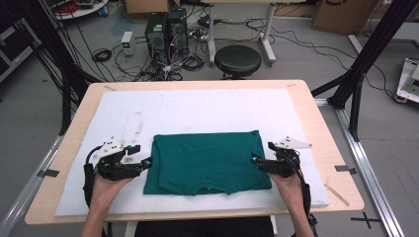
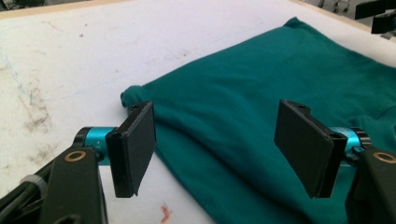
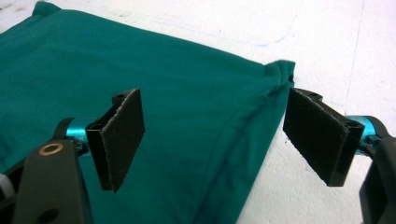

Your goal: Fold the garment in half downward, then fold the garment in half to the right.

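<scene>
Both hands hold grippers at the near table edge. Left gripper (image 1: pixel 146 162) and right gripper (image 1: pixel 255 159) flank the folded green shirt (image 1: pixel 207 163), jaws released, gripping nothing.

You've got one green shirt (image 1: pixel 207 164) folded on one white mat (image 1: pixel 197 108), which sits on one wooden table (image 1: pixel 316 123). Two grippers in your hands: left gripper (image 1: pixel 146 163), right gripper (image 1: pixel 255 160), each with two black jaws standing apart and one grey three-cornered plate on top. Behind the table you can count one black round stool (image 1: pixel 237 60), two dark computer towers (image 1: pixel 166 29), one small white box (image 1: pixel 127 43) on the floor, and two cardboard boxes (image 1: pixel 341 15).
</scene>
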